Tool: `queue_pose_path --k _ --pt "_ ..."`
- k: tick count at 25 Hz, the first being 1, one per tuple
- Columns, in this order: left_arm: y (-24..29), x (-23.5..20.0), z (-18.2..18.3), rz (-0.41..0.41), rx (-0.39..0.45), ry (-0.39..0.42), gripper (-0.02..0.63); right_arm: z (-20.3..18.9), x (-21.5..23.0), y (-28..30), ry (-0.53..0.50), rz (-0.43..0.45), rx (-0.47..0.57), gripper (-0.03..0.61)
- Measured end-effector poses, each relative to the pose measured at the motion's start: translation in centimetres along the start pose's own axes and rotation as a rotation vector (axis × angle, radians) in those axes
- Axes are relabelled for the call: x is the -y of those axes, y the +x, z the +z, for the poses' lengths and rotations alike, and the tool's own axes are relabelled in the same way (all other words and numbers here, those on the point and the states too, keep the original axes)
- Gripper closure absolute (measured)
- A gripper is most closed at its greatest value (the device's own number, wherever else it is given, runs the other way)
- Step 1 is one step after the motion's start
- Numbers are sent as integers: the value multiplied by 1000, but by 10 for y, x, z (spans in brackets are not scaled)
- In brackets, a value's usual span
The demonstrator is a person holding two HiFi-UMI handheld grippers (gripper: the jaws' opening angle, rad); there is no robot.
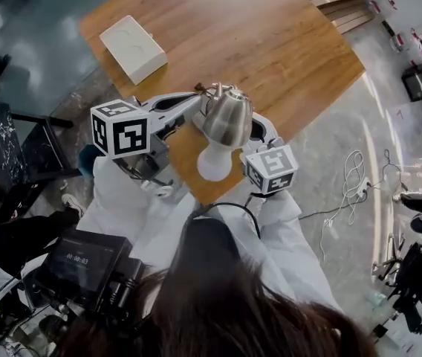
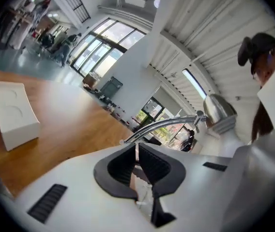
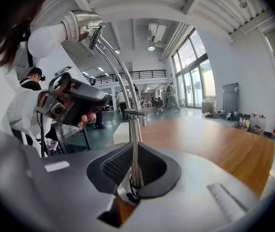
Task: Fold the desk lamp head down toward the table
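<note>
The desk lamp stands at the near edge of the wooden table (image 1: 270, 36). Its steel shade (image 1: 226, 114) and white bulb (image 1: 212, 163) sit raised on a curved arm (image 3: 113, 62) above an upright pole (image 3: 133, 134). My left gripper (image 1: 196, 99) is shut with nothing between its pads, and the thin lamp arm (image 2: 166, 124) runs off just past its tips (image 2: 137, 146) toward the shade (image 2: 220, 112). My right gripper (image 1: 255, 129) is low by the lamp base. The pole stands in line with its pad seam (image 3: 136, 153) and hides it. I cannot tell if the pads touch it.
A white box (image 1: 133, 48) lies on the table's far left part, and it shows at the left in the left gripper view (image 2: 14, 112). Cables (image 1: 352, 177) trail over the floor at the right. Black gear (image 1: 85, 266) sits low at the left. Someone in a cap (image 3: 31, 81) stands beyond.
</note>
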State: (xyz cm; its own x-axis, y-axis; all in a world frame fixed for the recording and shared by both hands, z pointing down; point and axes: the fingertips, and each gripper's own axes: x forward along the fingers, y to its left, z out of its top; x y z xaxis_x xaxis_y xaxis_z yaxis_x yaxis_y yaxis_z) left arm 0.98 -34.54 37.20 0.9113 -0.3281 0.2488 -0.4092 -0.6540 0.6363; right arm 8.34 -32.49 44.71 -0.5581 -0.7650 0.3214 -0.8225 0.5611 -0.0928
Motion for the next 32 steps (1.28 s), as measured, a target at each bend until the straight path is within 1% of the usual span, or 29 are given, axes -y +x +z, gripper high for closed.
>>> queue_pose_path --k 1,3,5,6,8,10,11,13,15,19,22,25,27,30,32 --pt "3 0 4 -44 -12 -43 608 1 0 4 -14 20 -2 566" --pt "10 2 7 -125 -49 -125 537 4 1 9 -46 53 -7 554" --pt "14 2 6 -179 -102 -199 503 6 3 14 -70 79 -4 524" --pt "16 1 5 -203 -121 -248 474 7 3 16 -77 92 -3 501" --pt "18 2 7 -271 -119 -388 421 7 5 21 -89 115 -8 459" --pt "21 8 17 -364 -91 -532 410 5 6 25 -102 132 -19 444" --pt "23 11 21 -409 -86 -588 399 4 6 27 -108 138 -22 442" --pt "27 18 27 -477 -108 -669 386 6 8 31 -119 140 -22 440" --pt "32 24 28 -511 -148 -725 380 9 7 35 -125 143 -20 440" --pt "39 30 30 -539 -202 -809 377 11 1 42 -143 162 -23 440" --pt "39 31 30 -535 -226 -842 377 9 -1 46 -156 173 -30 440" --pt "39 29 29 -547 -246 -872 377 7 2 49 -144 155 -20 442" --pt "40 29 27 -554 -258 -899 377 7 5 50 -131 147 -9 468" --pt "46 31 24 -564 -282 -939 371 9 4 51 -133 158 -10 469" --pt "48 34 24 -579 -281 -955 371 9 2 50 -131 167 -16 469"
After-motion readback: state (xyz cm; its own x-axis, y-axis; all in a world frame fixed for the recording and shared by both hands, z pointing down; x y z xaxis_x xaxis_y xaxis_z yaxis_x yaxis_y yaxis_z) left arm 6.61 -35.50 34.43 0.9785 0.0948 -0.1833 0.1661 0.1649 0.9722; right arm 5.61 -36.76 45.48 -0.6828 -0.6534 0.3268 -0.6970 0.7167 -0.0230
